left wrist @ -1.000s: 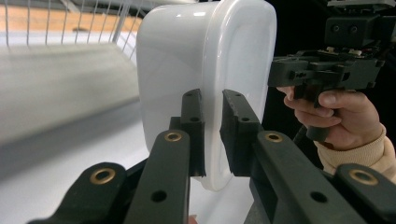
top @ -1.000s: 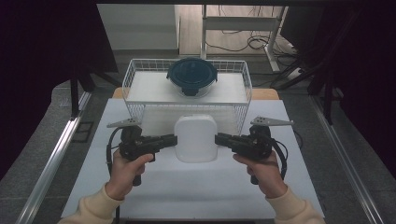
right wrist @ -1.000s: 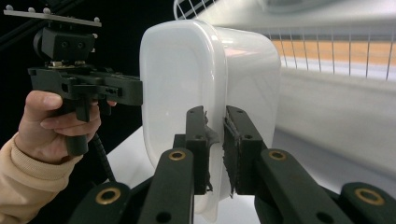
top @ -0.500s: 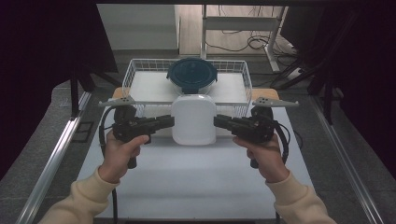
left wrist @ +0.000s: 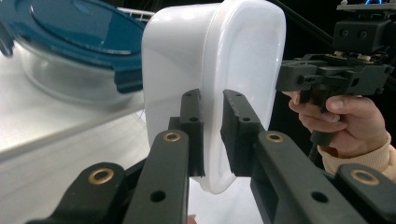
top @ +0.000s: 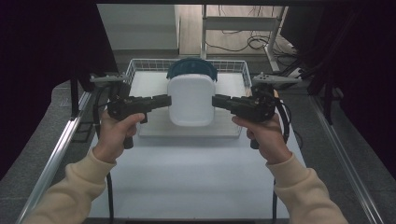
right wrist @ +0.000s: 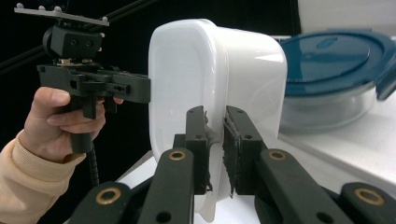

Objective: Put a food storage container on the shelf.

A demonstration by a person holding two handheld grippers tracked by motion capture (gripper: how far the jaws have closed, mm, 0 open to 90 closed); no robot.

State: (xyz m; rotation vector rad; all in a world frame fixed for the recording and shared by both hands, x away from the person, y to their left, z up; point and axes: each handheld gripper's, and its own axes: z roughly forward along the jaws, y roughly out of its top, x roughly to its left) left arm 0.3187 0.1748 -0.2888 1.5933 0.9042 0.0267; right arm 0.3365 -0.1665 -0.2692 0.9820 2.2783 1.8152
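A smooth white plastic tub (top: pixel 191 100) with rounded corners hangs in the air above the far edge of the worktop (top: pixel 187 177), in front of the wire basket (top: pixel 236 68). The left gripper (top: pixel 162 101) pinches its left rim between ridged black fingers (left wrist: pixel 191 123); the right gripper (top: pixel 219 101) pinches the opposite rim. Behind it in the basket sits a clear glass bowl (right wrist: pixel 322 112) under a glossy blue clip lid (right wrist: pixel 334 58).

White tub (top: pixel 191 100), plain. Black tongs (top: pixel 164 101). Blue lid (top: pixel 192 66) on clear glass bowl (left wrist: pixel 60 84). White wire basket (top: pixel 243 70). Cream sleeves (top: pixel 70 191).
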